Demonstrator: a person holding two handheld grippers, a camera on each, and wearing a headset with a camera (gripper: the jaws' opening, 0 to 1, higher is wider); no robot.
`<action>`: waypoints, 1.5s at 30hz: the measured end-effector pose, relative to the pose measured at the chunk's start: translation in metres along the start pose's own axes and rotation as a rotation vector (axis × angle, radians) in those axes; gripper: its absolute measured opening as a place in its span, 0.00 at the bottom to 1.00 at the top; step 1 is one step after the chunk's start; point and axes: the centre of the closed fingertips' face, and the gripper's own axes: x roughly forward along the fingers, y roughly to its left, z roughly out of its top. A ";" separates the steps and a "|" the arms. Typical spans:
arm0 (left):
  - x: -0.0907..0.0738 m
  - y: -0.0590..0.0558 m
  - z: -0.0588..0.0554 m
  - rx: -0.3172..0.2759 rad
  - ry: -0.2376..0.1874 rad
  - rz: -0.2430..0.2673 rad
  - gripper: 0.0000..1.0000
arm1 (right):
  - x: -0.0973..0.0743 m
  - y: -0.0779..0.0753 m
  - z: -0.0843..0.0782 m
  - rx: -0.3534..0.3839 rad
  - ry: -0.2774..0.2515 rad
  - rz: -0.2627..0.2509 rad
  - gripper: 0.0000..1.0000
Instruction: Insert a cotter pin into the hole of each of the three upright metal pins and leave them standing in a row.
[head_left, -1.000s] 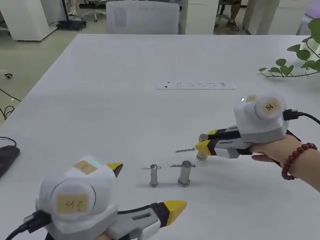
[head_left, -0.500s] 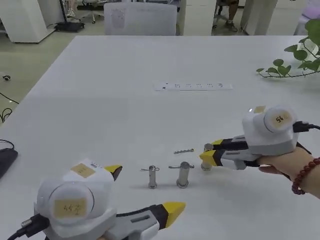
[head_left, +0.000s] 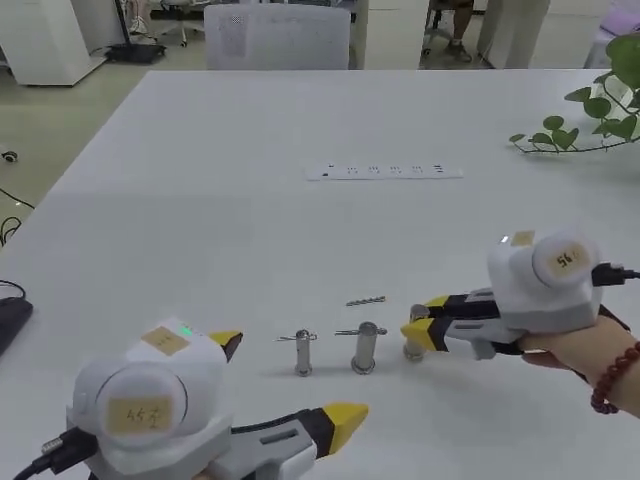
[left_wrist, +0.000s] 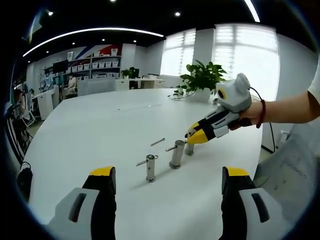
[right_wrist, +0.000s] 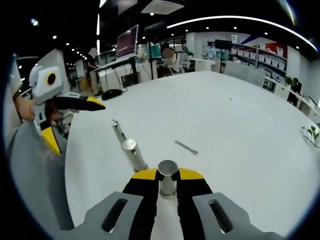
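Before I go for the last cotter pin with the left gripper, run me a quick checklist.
1. Right gripper shut on third pin, pin upright: ok.
2. Left gripper open and empty: ok.
3. Loose cotter pin lying free on the table: ok.
4. Left pin and middle pin standing, cotters inserted: ok.
5. Third pin's hole facing where a cotter can enter: cannot tell.

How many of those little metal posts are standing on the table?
3, in one row: the left pin and the middle pin stand free; the right pin is clamped by the right gripper. None seems hidden.
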 end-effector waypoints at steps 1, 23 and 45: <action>0.000 0.000 0.000 0.000 0.000 0.000 0.87 | 0.000 0.000 0.000 0.002 0.000 0.000 0.14; -0.001 0.003 -0.001 -0.003 0.007 0.005 0.86 | -0.003 0.013 -0.004 -0.005 -0.028 -0.020 0.14; 0.000 0.002 -0.002 -0.005 0.013 -0.001 0.85 | -0.007 0.007 -0.007 -0.041 -0.018 -0.044 0.14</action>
